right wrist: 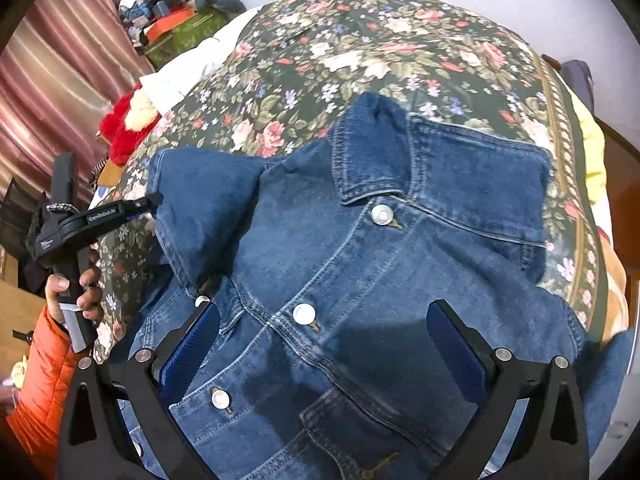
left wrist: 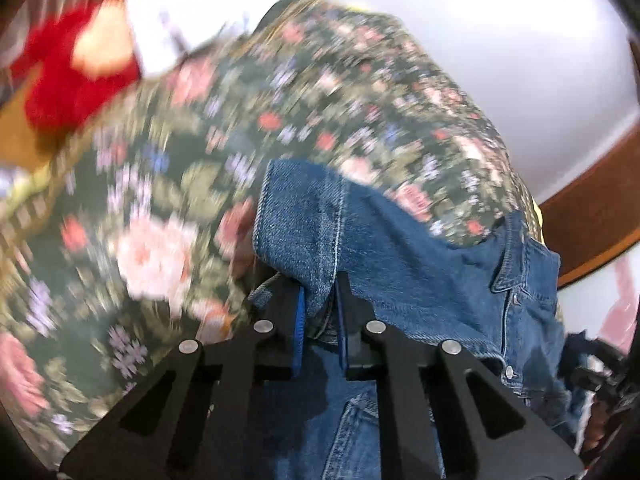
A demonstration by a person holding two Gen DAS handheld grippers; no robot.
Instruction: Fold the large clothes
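Observation:
A blue denim jacket (right wrist: 360,264) lies front up on a floral bedspread (right wrist: 360,52), collar toward the far side, metal buttons down the middle. My left gripper (left wrist: 320,312) is shut on a fold of the jacket's sleeve (left wrist: 304,216) and lifts it; the same gripper shows in the right wrist view (right wrist: 154,202) at the jacket's left sleeve (right wrist: 200,200). My right gripper (right wrist: 324,344) is open, hovering over the jacket's chest with a blue pad on each side. The left wrist view is blurred.
A red plush toy (right wrist: 128,124) and white pillow (right wrist: 188,68) lie at the bed's left side. Striped curtains (right wrist: 60,64) and a cluttered green box (right wrist: 180,28) stand beyond. A yellow cloth (right wrist: 588,136) and wooden frame (left wrist: 592,216) are at the right edge.

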